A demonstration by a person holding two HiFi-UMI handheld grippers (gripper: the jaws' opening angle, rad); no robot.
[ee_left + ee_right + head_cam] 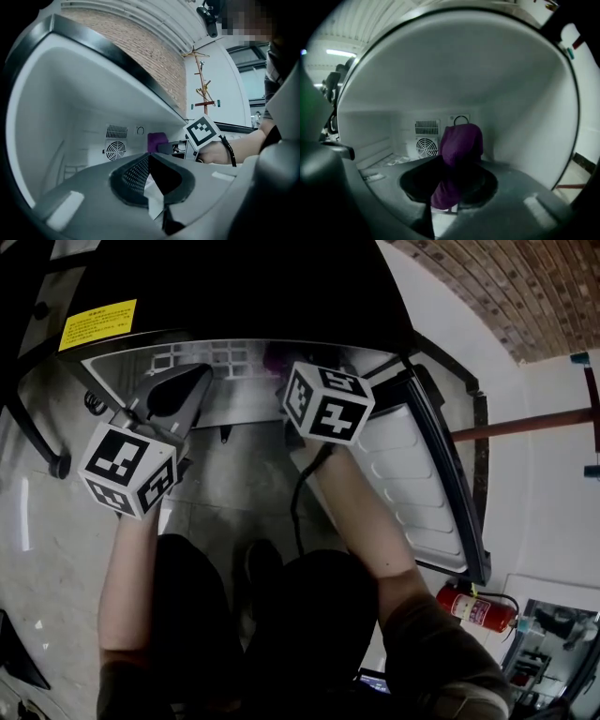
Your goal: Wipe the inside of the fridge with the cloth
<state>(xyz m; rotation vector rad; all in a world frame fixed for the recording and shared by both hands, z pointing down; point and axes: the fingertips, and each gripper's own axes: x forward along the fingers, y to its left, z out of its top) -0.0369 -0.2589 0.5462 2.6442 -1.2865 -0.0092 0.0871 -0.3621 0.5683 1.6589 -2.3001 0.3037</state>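
Two fingers of the right gripper (454,161) pinch the purple cloth (461,138) inside the fridge (525,122), near the fan (425,146) on the far wall. The left gripper (149,156) is to its left, fingers closed together on nothing.
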